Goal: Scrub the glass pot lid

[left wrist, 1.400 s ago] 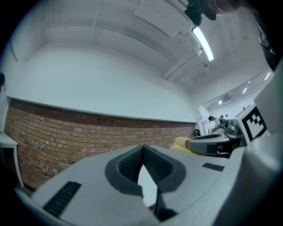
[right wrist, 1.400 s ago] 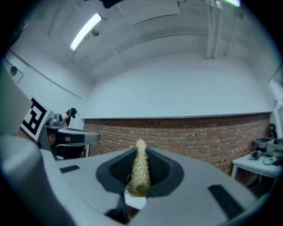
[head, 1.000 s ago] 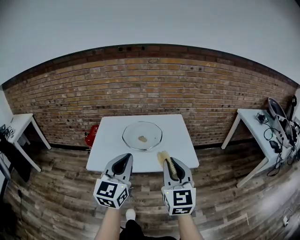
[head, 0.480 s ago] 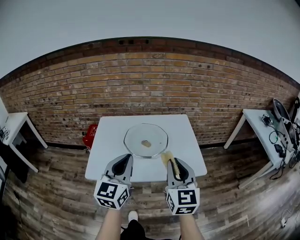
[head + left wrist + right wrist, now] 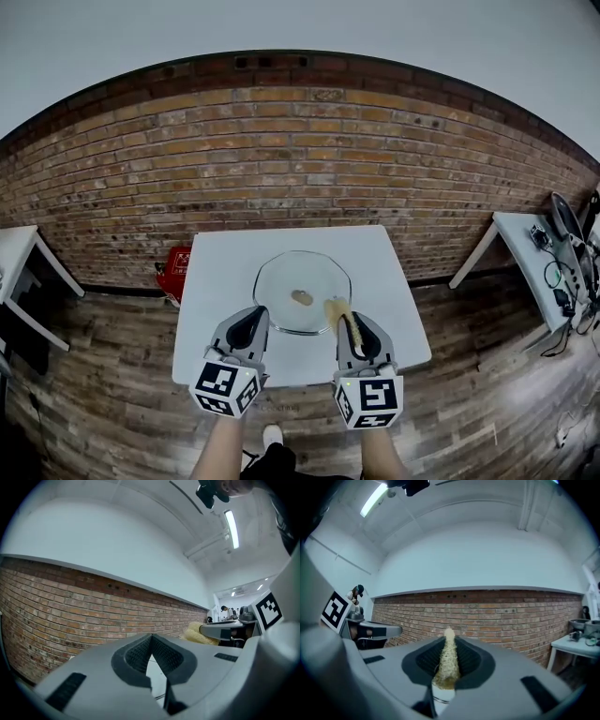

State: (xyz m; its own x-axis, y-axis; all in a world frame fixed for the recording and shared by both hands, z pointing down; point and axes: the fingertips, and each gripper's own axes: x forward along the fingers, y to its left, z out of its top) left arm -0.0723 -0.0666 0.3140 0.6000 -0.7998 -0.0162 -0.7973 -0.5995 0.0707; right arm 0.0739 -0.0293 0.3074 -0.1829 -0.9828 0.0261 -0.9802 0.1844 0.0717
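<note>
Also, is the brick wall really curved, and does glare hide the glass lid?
Head view: the brick wall bows from the wide-angle lens; the glass lid is evenly lit, without strong glare. Left gripper view: a ceiling lamp burns bright, the corners are dark. Right gripper view: the scrubber looks soft.

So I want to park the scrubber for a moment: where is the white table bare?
Bare table runs behind the lid toward the brick wall, and down both its sides. The near edge is crowded: left gripper, and right gripper with the scrubber at the lid's rim.
</note>
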